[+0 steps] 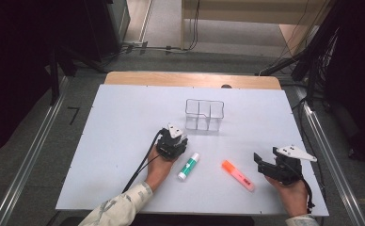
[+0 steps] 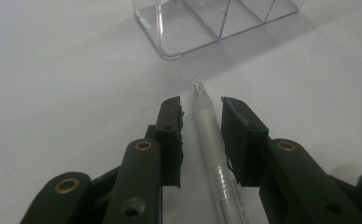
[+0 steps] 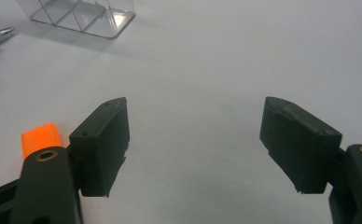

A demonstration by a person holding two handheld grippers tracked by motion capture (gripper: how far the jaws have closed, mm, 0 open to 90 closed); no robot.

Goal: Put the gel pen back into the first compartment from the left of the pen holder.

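Observation:
A translucent pen (image 2: 207,135) with a metal tip lies on the white table (image 1: 119,122), pointing toward a clear divided organizer (image 2: 216,23). My left gripper (image 2: 201,105) straddles the pen. Its jaws stand close on either side, with a thin gap still showing on the left side, so the pads do not clamp it. From above, the left gripper (image 1: 172,140) sits just in front of the organizer (image 1: 204,114). My right gripper (image 3: 195,140) stands wide open over bare table with nothing between its jaws. In the high view the right gripper (image 1: 268,159) rests near the table's right front.
A white glue stick (image 1: 188,166) with a green label lies just right of my left hand. An orange-capped pink highlighter (image 1: 237,175) lies between the two hands, its cap (image 3: 40,137) beside my right gripper's left jaw. Cables and dark frames surround the table.

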